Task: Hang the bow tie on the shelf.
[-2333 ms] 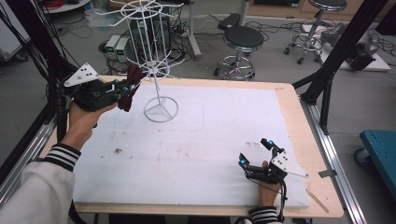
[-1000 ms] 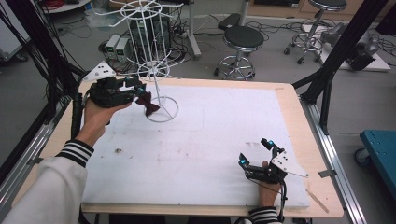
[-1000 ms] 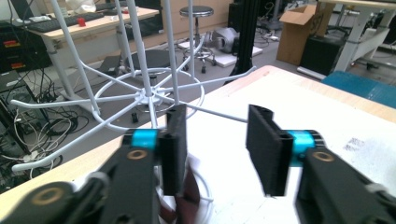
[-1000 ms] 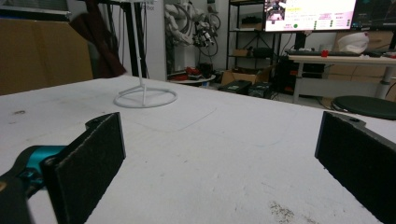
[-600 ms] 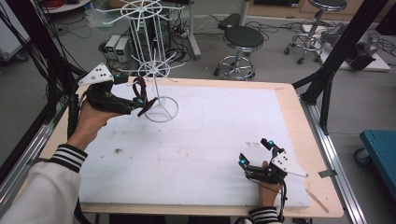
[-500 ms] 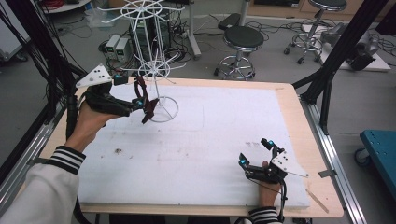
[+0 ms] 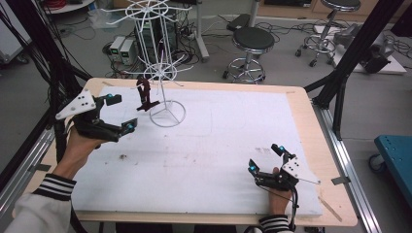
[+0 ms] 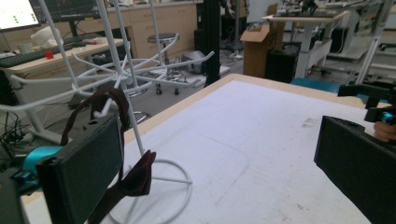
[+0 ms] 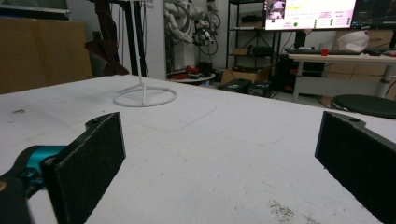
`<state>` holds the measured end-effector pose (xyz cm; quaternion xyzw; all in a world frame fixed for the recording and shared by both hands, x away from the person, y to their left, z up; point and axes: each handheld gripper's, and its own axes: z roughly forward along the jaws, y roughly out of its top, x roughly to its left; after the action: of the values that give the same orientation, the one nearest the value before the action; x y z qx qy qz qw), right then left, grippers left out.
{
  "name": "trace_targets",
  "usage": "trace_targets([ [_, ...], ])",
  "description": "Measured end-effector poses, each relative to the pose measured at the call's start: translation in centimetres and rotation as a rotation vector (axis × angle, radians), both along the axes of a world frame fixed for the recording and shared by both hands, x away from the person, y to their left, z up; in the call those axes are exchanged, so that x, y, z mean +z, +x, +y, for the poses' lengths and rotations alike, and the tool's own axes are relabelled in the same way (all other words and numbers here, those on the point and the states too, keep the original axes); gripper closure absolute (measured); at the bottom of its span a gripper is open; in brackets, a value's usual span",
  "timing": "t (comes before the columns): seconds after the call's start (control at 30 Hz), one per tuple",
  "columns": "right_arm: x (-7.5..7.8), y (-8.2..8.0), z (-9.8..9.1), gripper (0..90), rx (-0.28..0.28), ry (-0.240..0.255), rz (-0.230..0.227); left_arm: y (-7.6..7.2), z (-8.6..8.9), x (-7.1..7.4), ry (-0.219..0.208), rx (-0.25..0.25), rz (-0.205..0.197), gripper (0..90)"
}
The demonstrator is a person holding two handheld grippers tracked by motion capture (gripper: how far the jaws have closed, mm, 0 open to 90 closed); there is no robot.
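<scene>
Left hand-held gripper (image 7: pixel 115 112) stands released, jaws spread wide, just beside the white wire display rack (image 7: pixel 163 73) on the table (image 7: pixel 301 104). A dark maroon fabric loop (image 7: pixel 144 93) hangs from a lower rack arm, apart from both jaws. Hanging step judged complete. Right hand-held gripper (image 7: pixel 265 158), likewise released, rests well apart from the rack. Next move: withdraw clear without snagging the loop.

stool (image 7: pixel 253 40): floor beyond table | monitor (image 9: pixel 309 13): lit, background | cardboard box (image 8: pixel 257 44): background | blue cart (image 7: pixel 396 158): right
</scene>
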<state>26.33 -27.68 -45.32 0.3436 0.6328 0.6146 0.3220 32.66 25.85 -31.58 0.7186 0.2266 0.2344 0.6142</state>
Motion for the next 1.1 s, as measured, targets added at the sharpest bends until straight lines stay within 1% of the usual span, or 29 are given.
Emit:
trace_targets([
  [0.1, 0.0, 0.0, 0.0, 0.9, -0.002, -0.002, -0.002, -1.0, 0.9, -1.3, -0.017, 0.007, -0.012, 1.7],
  [0.13, 0.0, 0.0, 0.0, 0.9, -0.003, -0.003, -0.004, -1.4, 1.3, -2.0, -0.016, 0.009, -0.021, 1.7],
  [0.17, 0.0, -0.1, 0.1, 0.9, -0.001, 0.001, 0.006, -1.7, 1.6, -2.4, -0.01, 0.008, -0.025, 1.7],
  [0.2, 0.0, -0.1, 0.1, 0.9, -0.001, 0.0, 0.005, -2.1, 1.9, -2.9, -0.021, 0.004, -0.029, 1.7],
  [0.27, 0.0, 0.0, 0.0, 0.9, -0.004, -0.004, -0.004, -2.7, 2.4, -4.2, -0.017, 0.011, -0.03, 1.7],
  [0.3, 0.0, -0.1, 0.1, 0.9, -0.003, -0.002, 0.004, -2.9, 2.5, -4.6, -0.022, 0.012, -0.032, 1.7],
  [0.33, 0.0, -0.1, 0.1, 0.9, -0.001, -0.002, 0.002, -3.2, 2.8, -5.2, -0.027, 0.018, -0.028, 1.7],
  [0.37, 0.0, -0.1, 0.1, 0.9, -0.004, -0.004, 0.001, -3.4, 3.0, -5.6, -0.033, 0.028, -0.026, 1.7],
  [0.47, 0.0, -0.1, 0.1, 0.9, -0.006, -0.004, 0.002, -4.0, 3.6, -7.2, -0.076, 0.056, -0.021, 1.7],
  [0.5, 0.0, -0.1, 0.1, 0.9, -0.008, -0.005, 0.0, -4.2, 3.8, -7.8, -0.079, 0.067, -0.01, 1.7],
  [0.6, 0.0, -0.1, 0.1, 0.9, -0.011, -0.007, -0.002, -4.8, 4.3, -9.8, -0.111, 0.116, -0.004, 1.7],
  [0.7, 0.0, -0.1, 0.1, 0.9, -0.012, -0.007, -0.001, -5.2, 4.7, -11.2, -0.122, 0.148, -0.009, 1.7],
  [0.77, 0.0, -0.1, 0.1, 0.9, -0.012, -0.006, 0.002, -5.3, 4.8, -11.9, -0.124, 0.159, -0.007, 1.7],
  [0.8, 0.0, -0.1, 0.1, 0.9, -0.013, -0.006, 0.001, -5.4, 4.8, -12.1, -0.114, 0.165, -0.003, 1.7],
  [0.87, 0.0, -0.1, 0.1, 0.9, -0.012, -0.006, 0.002, -5.4, 4.8, -12.3, -0.12, 0.165, -0.002, 1.7],
  [0.97, 0.0, -0.1, 0.1, 0.9, -0.011, -0.007, 0.001, -5.4, 4.6, -12.7, -0.11, 0.166, -0.004, 1.7],
  [1.1, 0.0, -0.1, 0.1, 0.9, -0.014, -0.007, 0.001, -5.4, 4.5, -13.5, -0.115, 0.179, 0.0, 1.7],
])
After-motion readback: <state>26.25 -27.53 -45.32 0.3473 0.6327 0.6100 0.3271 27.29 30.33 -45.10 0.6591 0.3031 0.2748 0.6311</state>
